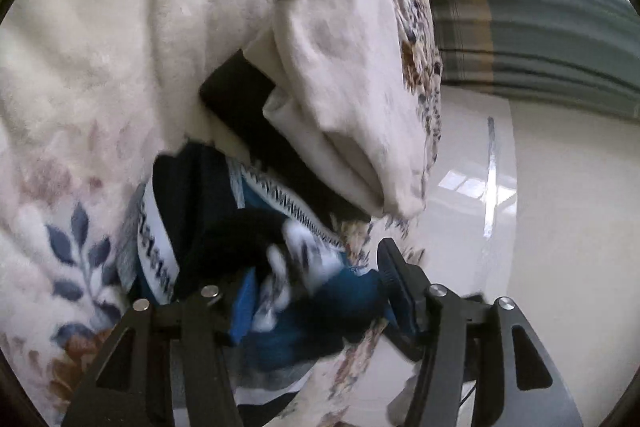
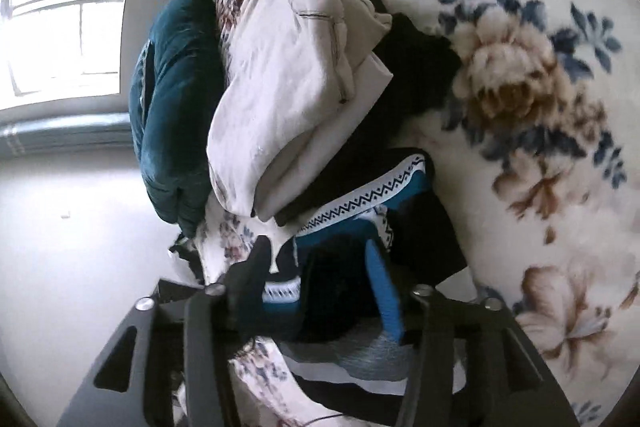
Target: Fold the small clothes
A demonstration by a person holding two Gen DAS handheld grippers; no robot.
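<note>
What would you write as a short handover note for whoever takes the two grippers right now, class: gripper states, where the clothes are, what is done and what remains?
Left gripper: jaws apart around the blue and black garment; no firm pinch visible.
Right gripper: jaws apart around the same blue and black bundle.
Clothes: a heap on the floral blanket at its edge; the cream garment lies on top, dark pieces under it.
Done: nothing here looks neatly folded.
Left: pull one piece free, spread it, fold it, then the rest.
</note>
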